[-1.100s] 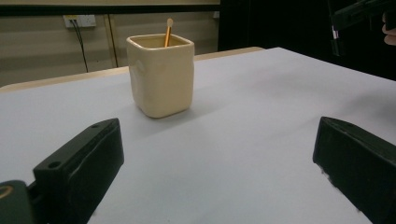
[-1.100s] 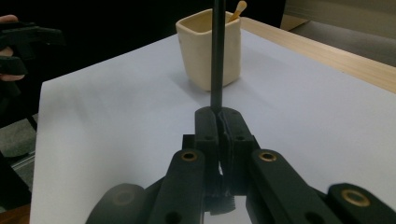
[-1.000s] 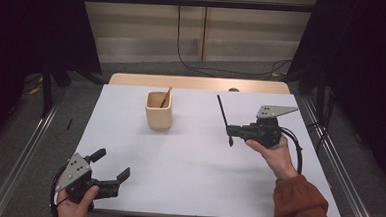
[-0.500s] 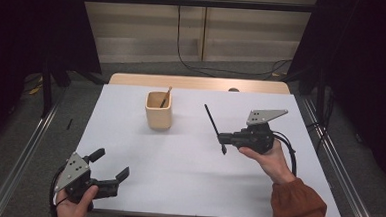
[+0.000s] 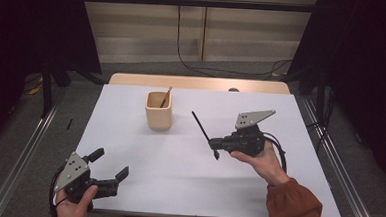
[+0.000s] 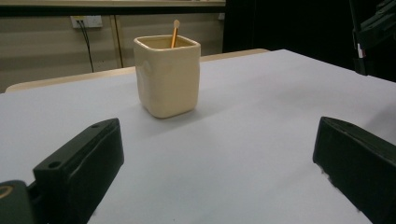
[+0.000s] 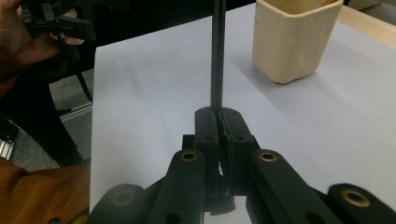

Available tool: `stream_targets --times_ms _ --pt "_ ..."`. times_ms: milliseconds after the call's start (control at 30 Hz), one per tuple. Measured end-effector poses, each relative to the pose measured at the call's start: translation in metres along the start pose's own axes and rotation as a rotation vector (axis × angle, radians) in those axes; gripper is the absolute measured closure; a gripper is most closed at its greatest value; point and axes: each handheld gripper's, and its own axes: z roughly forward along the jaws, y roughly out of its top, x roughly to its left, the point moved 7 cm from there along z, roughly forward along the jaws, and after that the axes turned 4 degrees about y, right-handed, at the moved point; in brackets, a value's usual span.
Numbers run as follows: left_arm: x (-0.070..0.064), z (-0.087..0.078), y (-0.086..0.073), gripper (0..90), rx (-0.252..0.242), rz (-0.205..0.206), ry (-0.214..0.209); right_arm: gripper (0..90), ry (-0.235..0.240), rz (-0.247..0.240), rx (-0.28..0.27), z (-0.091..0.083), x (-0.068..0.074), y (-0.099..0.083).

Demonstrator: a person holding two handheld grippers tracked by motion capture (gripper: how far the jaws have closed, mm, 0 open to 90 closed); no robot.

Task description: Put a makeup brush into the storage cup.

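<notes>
A cream square cup [image 5: 159, 109] [image 6: 167, 75] [image 7: 293, 38] stands on the white table [image 5: 187, 178] toward the back, with a wooden stick [image 5: 165, 97] [image 6: 174, 33] leaning inside it. My right gripper [image 5: 216, 146] [image 7: 217, 112] is right of the cup, shut on a thin black pen [image 5: 203, 131] [image 7: 216, 51] that points up and back toward the cup. At the front left corner my left gripper [image 5: 108, 169] rests open, nothing between its jaws, facing the cup from afar.
A wooden table edge [image 5: 197, 83] runs behind the white sheet. Metal rails [image 5: 22, 169] flank both sides. Cables [image 5: 193, 63] lie on the floor behind the table.
My right gripper has moved left and toward me with the black pen, tilting it more to the left. The left gripper has stayed where it was.
</notes>
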Motion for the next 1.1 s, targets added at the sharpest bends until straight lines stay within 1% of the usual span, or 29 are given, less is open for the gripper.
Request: stream_targets --times_ms 100,167,267,367,433,500,533,567,600,667,700,800,967,1067,1100 --pt "0.0 0.0 0.0 1.7 0.003 0.006 -0.003 86.3 0.006 0.007 0.012 0.004 -0.003 0.001" --pt "-0.001 0.0 0.0 1.7 0.0 -0.001 -0.003 86.3 0.013 0.001 0.03 0.008 -0.002 0.002" --pt "0.0 0.0 0.0 1.7 0.005 0.007 -0.004 86.3 0.021 -0.005 0.065 0.01 -0.001 0.002" --pt "0.0 0.0 0.0 1.8 0.003 0.005 -0.006 86.3 0.028 -0.013 0.09 0.009 0.001 0.003" --pt "0.0 0.001 -0.001 1.7 0.007 -0.001 -0.004 86.3 0.01 -0.015 0.101 0.009 0.001 0.003" --pt "0.0 0.001 -0.001 1.8 0.006 -0.001 -0.003 86.3 0.009 -0.016 0.119 0.008 0.002 0.003" --pt "0.0 0.001 -0.001 1.8 0.006 -0.001 -0.003 86.3 0.009 -0.016 0.119 0.008 0.002 0.003" --pt "0.0 0.001 -0.001 1.8 0.007 -0.001 -0.002 86.3 0.007 -0.023 0.152 0.008 0.003 0.002" --pt "0.0 0.001 -0.001 1.8 0.007 -0.001 -0.002 86.3 0.007 -0.023 0.152 0.008 0.003 0.002" --pt "0.0 0.001 -0.001 1.7 0.009 0.0 -0.002 86.3 0.007 -0.033 0.198 0.008 0.003 0.0" --pt "-0.001 0.001 -0.001 1.8 0.01 0.001 -0.005 86.3 0.014 -0.041 0.255 0.01 0.003 -0.003" --pt "-0.001 0.002 -0.001 1.8 0.011 0.003 -0.006 86.3 0.008 -0.029 0.336 0.014 -0.002 -0.01" --pt "-0.001 0.002 -0.002 1.8 0.013 0.005 -0.006 86.3 0.013 -0.035 0.44 0.02 -0.001 -0.015" --pt "-0.002 0.002 -0.002 1.8 0.014 0.005 -0.01 86.3 0.011 -0.056 0.493 0.023 0.0 -0.015" --pt "-0.002 0.002 -0.002 1.8 0.017 0.013 -0.014 86.3 0.01 -0.057 0.516 0.023 0.001 -0.015"
